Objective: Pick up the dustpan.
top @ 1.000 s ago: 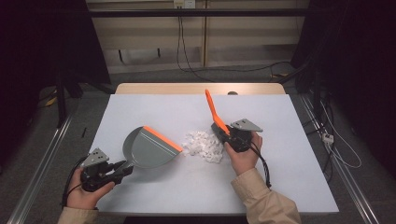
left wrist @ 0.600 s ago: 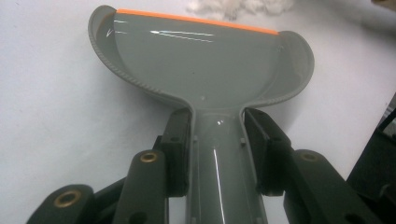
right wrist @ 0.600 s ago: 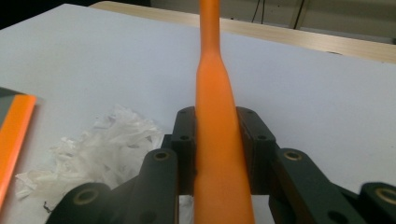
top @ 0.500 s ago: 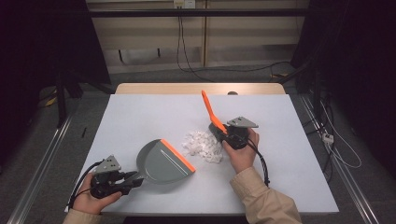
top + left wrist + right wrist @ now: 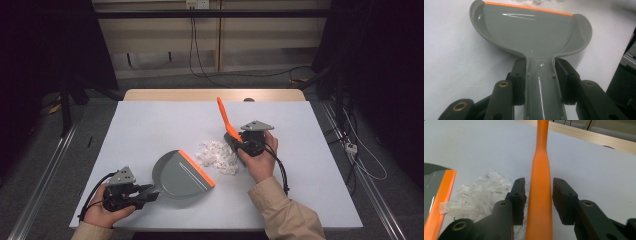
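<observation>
A grey dustpan (image 5: 179, 173) with an orange lip lies flat on the white table (image 5: 150, 125), its lip facing a pile of white paper shreds (image 5: 218, 156). My left gripper (image 5: 148, 192) is shut on the dustpan's handle near the front left edge; in the left gripper view the dustpan (image 5: 529, 37) spreads ahead of the left gripper (image 5: 541, 82). My right gripper (image 5: 239, 143) is shut on an orange brush (image 5: 226, 120) whose handle slants up and away, just right of the shreds. In the right gripper view the brush handle (image 5: 541, 182) runs between the jaws, with paper shreds (image 5: 481, 192) and the dustpan lip (image 5: 441, 197) at the left.
A wooden strip (image 5: 210, 94) borders the table's far edge. Metal rails (image 5: 45, 170) run along the floor on both sides, and cables (image 5: 360, 160) lie at the right. Bare white table stretches across the far half and at the right.
My left gripper has drawn the dustpan toward the front edge and to the right, so its lip now lies closer to the shreds. The right gripper and brush have barely moved.
</observation>
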Tool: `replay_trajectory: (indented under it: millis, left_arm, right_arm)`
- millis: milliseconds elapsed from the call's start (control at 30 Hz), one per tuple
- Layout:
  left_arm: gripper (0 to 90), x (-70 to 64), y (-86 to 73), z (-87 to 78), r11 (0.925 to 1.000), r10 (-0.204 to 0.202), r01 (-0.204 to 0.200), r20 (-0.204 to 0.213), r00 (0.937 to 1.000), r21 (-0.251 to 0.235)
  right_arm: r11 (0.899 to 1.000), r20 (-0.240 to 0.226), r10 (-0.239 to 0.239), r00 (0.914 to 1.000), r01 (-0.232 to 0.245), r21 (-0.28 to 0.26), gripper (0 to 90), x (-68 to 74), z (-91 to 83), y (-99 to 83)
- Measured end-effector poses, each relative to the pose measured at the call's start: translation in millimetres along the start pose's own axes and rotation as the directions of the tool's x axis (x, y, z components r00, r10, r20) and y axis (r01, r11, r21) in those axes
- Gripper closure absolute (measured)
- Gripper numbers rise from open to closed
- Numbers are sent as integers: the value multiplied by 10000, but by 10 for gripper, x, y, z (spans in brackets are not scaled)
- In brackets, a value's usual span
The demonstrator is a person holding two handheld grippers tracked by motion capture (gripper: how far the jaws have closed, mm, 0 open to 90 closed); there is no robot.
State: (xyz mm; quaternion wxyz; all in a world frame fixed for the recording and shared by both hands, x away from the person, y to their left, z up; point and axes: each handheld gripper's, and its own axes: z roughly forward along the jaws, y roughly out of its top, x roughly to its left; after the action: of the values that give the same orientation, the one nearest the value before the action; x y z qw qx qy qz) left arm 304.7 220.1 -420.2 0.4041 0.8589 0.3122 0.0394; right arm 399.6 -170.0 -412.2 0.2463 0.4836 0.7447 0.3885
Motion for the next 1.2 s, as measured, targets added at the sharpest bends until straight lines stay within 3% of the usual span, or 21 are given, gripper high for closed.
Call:
replay_trajectory:
  millis: [200,400,800,1200]
  left_arm:
    - [626,-9,35,72,9999,108,-109,98,9999,97]
    - [625,3,42,118,9998,98,-99,47,9999,162]
    - [623,14,75,250,9993,202,-200,-61,9998,319]
    - [619,-4,54,277,9986,360,-352,-197,9992,402]
  right_arm:
    - [9963,250,-176,9995,154,850,698,-71,53,-17]
    - [9935,-155,-460,9988,474,1036,709,-68,30,-11]
    - [9933,-37,-824,9966,824,813,712,69,32,-34]
    - [9952,-27,-712,9975,712,665,712,73,17,-58]
